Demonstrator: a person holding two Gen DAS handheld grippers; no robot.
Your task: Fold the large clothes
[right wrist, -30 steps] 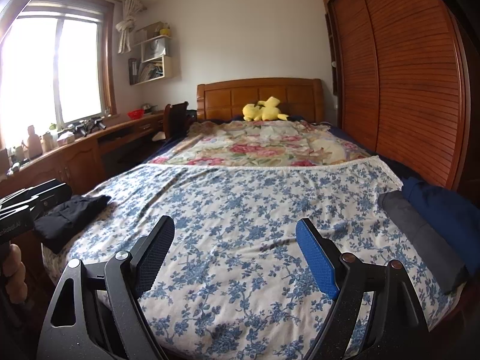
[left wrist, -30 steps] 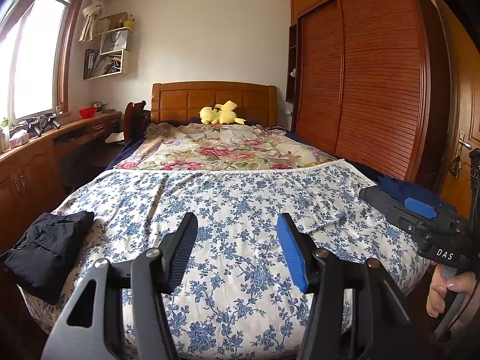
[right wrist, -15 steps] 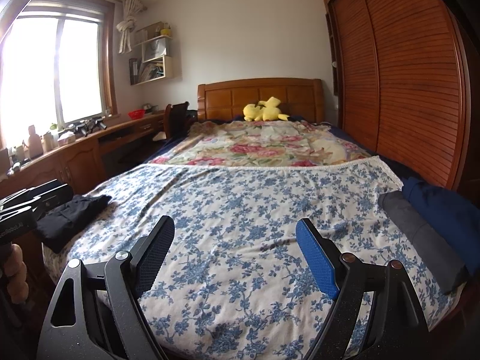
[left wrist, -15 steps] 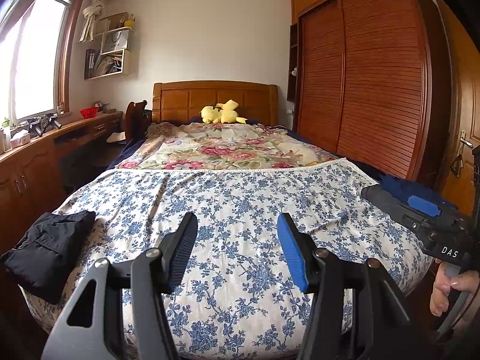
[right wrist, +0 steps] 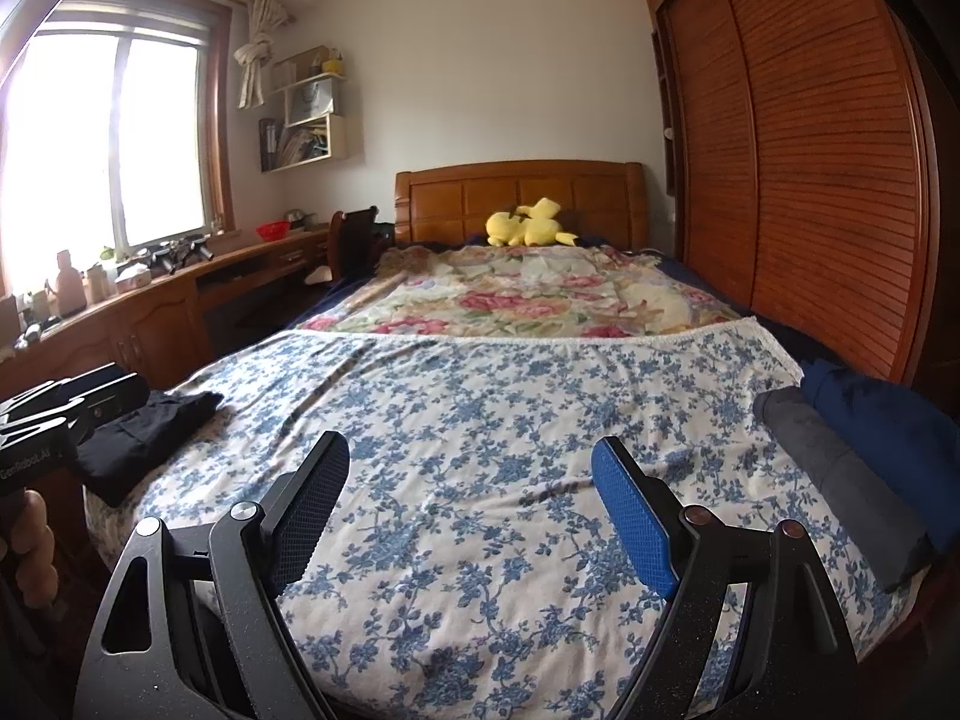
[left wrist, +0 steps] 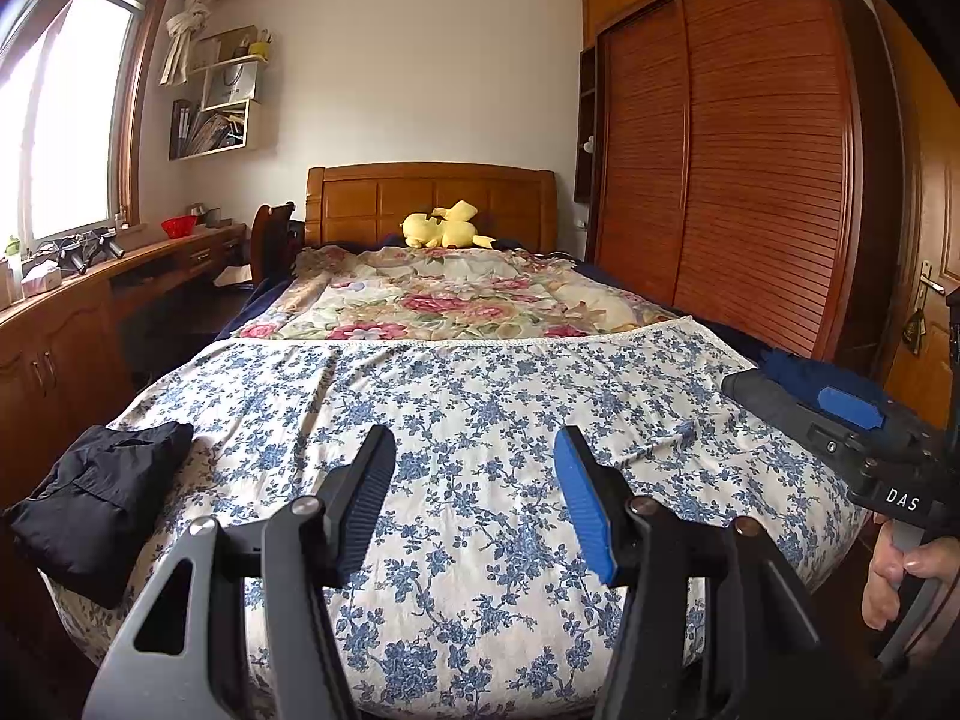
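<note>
A folded black garment [left wrist: 96, 498] lies at the bed's near left corner; it also shows in the right wrist view [right wrist: 144, 444]. A grey garment [right wrist: 840, 474] and a dark blue garment [right wrist: 888, 420] lie piled at the bed's right edge. My left gripper [left wrist: 474, 480] is open and empty, held above the blue-flowered sheet [left wrist: 480, 396]. My right gripper [right wrist: 474, 492] is open wider and empty, above the same sheet [right wrist: 492, 420]. Each gripper shows at the edge of the other's view: the right one [left wrist: 852, 426], the left one [right wrist: 66, 408].
A rose-patterned quilt [left wrist: 456, 300] covers the far half of the bed, with a yellow plush toy [left wrist: 441, 228] by the wooden headboard. A wooden desk [left wrist: 90, 300] runs along the left wall under the window. A slatted wardrobe [left wrist: 750, 168] stands on the right.
The right gripper, seen at the edge of the left wrist view, has drifted slightly down and right. Otherwise both grippers hold still and open.
</note>
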